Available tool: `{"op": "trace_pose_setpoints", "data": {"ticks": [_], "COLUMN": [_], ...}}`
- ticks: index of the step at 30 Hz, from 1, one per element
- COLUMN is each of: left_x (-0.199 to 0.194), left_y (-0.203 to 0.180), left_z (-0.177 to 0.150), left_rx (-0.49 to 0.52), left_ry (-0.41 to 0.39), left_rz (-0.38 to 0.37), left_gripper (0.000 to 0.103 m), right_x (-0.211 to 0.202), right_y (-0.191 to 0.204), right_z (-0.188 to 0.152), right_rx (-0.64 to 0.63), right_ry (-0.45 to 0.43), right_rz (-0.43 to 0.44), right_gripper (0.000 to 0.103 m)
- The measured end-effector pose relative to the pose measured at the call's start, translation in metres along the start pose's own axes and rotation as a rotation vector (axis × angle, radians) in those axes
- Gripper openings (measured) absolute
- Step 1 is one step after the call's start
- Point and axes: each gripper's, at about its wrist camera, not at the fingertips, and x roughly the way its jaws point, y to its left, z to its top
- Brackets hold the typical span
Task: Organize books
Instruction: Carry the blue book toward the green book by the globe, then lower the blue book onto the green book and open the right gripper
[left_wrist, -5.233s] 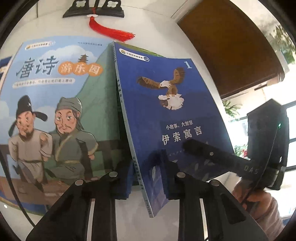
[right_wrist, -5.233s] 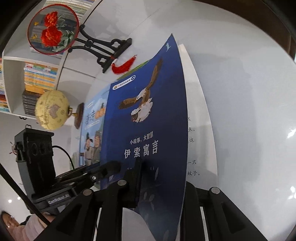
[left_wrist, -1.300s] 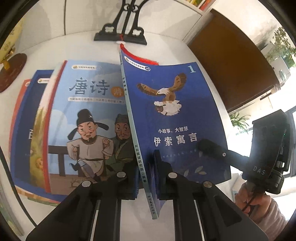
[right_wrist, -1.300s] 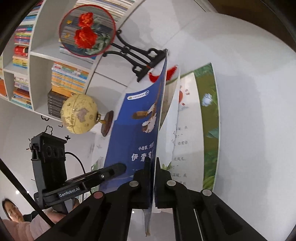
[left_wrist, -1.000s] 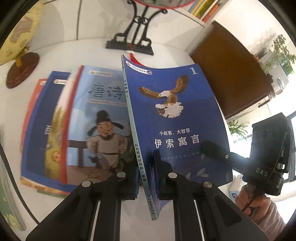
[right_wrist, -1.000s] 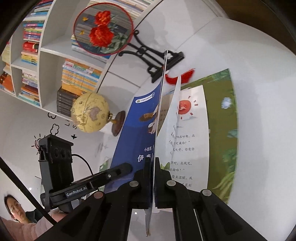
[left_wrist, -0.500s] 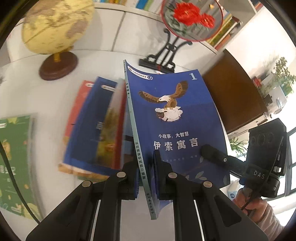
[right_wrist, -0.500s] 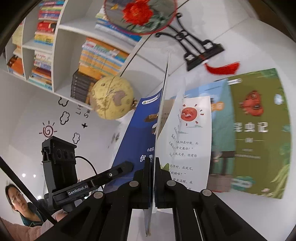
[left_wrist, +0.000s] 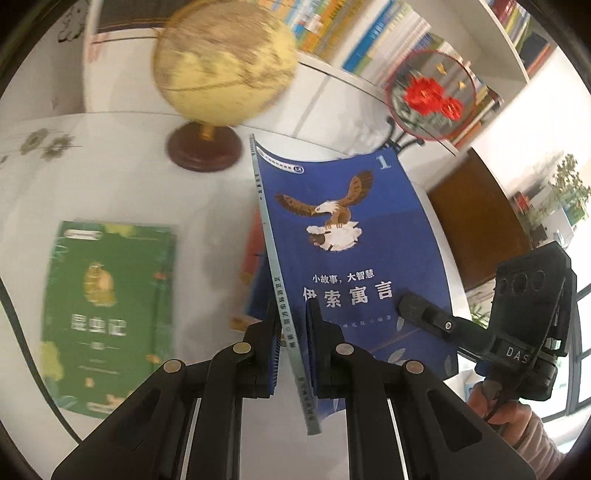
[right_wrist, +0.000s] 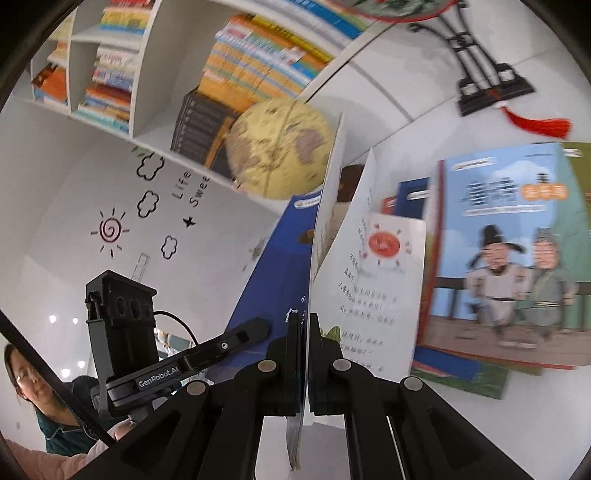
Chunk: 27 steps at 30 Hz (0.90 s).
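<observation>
Bare white worktop (left_wrist: 122, 177) lies open between the green-covered paperback (left_wrist: 107, 317) lying flat at the left and the blue eagle-cover book (left_wrist: 351, 258) held up edgewise. Behind that gap the yellow globe on a dark round wooden base (left_wrist: 205, 147) blocks the way to the white bookshelf (right_wrist: 155, 122). To the right, a fanned stack of picture books (right_wrist: 506, 258) covers the worktop; the black fan stand with a red tassel (right_wrist: 491, 88) stands behind it.
</observation>
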Motion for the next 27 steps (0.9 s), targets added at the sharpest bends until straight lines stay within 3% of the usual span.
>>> {"op": "trace_pose_setpoints", "data": {"ticks": [15,27], "left_x": [-0.053,-0.038], "left_y": [0.126,0.172], "left_z": [-0.018,-0.050], "left_rx": [-0.155,-0.182], "left_ry": [-0.020,0.040], "left_rz": [0.066,0.113], "left_gripper": [0.009,0.010], "right_x": [0.117,0.178], "right_y": [0.086,0.073], "right_z": [-0.022,-0.055], "right_rx": [-0.096,-0.059], "right_ry": [0.136,0.236], "right_rz": [0.057,-0.011], "right_gripper": [0.003,0.003]}}
